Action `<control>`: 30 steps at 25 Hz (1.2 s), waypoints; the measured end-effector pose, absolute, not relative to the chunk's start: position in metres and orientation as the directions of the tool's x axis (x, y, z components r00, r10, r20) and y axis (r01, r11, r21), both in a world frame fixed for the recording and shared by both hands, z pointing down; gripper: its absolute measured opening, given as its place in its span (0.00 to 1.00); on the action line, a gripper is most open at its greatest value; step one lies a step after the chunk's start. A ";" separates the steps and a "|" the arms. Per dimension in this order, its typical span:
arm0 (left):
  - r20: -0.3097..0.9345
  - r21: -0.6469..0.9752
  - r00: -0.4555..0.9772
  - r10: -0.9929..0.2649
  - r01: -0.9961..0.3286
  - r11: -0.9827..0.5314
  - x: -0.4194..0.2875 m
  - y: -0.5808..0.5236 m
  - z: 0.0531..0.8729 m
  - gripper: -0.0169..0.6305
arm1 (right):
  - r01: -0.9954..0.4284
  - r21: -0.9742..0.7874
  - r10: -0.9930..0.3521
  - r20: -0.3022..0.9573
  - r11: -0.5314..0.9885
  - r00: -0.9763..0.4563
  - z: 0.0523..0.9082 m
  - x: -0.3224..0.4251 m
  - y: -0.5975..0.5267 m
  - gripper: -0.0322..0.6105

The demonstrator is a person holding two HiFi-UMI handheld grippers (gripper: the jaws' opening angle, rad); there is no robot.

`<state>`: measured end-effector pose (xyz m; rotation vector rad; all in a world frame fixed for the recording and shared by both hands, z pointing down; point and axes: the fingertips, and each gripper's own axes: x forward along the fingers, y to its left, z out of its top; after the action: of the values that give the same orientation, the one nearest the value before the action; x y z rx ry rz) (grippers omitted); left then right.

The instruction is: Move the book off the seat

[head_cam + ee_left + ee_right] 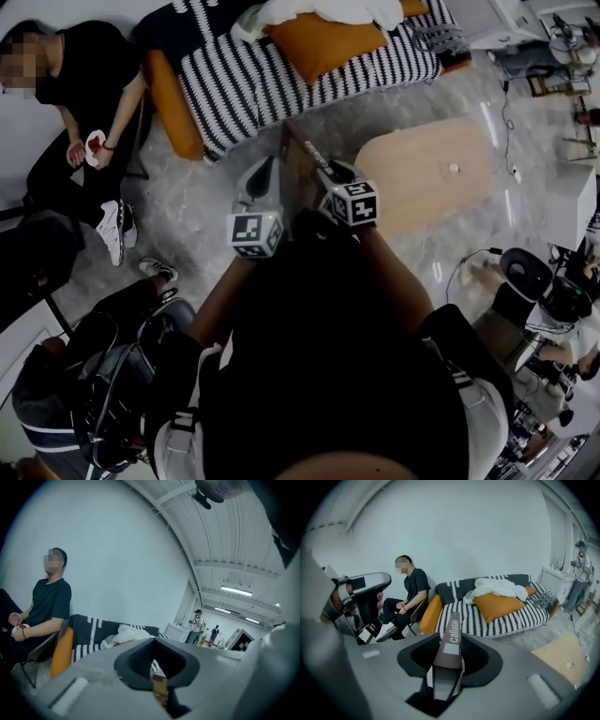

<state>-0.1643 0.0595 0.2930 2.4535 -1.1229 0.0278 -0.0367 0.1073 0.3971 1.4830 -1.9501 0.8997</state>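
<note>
The grey marbled floor (187, 197) lies under me, glossy where the light hits it. A little farther out to the right stands a low wooden table (427, 178) with rounded corners. Beyond it, against the white wall, is the sofa (281, 75) under a black-and-white striped cover, with an orange cushion (323, 42) and a white blanket (328, 9) heaped on its seat. To the far left a person (84, 94) in black sits on a chair beside the sofa's orange arm.

The book (452, 634) is off the seat and up in the air over the floor, near me and well apart from the sofa. My right gripper (447, 667) is clenched on it: the dark brown spine stands upright between the jaws, its lettered end pointing away toward the sofa. My left gripper (157, 672) is closed on the same book from the other side, with a brownish edge caught low in its slot. In the head view the cover stands between the two grippers.
</note>
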 end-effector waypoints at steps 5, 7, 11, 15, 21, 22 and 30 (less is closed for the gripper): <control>0.193 0.381 0.688 -0.699 -0.709 -0.593 -0.149 0.056 0.287 0.04 | -0.972 -0.186 -0.623 0.746 0.142 -0.234 0.387 -0.018 0.119 0.29; 0.190 0.375 0.698 -0.690 -0.701 -0.606 -0.140 0.057 0.285 0.04 | -0.973 -0.191 -0.632 0.741 0.127 -0.228 0.384 -0.009 0.123 0.29; 0.189 0.358 0.724 -0.664 -0.680 -0.640 -0.116 0.064 0.281 0.03 | -0.976 -0.201 -0.652 0.729 0.089 -0.209 0.382 0.012 0.134 0.29; 0.189 0.346 0.752 -0.631 -0.653 -0.674 -0.093 0.083 0.279 0.04 | -0.975 -0.215 -0.668 0.718 0.052 -0.194 0.383 0.028 0.152 0.29; 0.187 0.338 0.803 -0.566 -0.594 -0.730 -0.052 0.108 0.289 0.03 | -0.974 -0.226 -0.682 0.712 0.001 -0.166 0.393 0.053 0.175 0.29; 0.186 0.337 0.811 -0.555 -0.583 -0.739 -0.045 0.112 0.290 0.03 | -0.974 -0.227 -0.683 0.712 -0.010 -0.160 0.394 0.059 0.179 0.29; 0.207 0.329 0.854 -0.477 -0.520 -0.788 0.013 0.134 0.297 0.03 | -0.967 -0.235 -0.699 0.707 -0.094 -0.104 0.401 0.114 0.206 0.29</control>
<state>0.0127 0.1339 0.2966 2.6528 -0.7416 0.1585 0.1138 0.2061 0.4015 1.8145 -1.8258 1.0274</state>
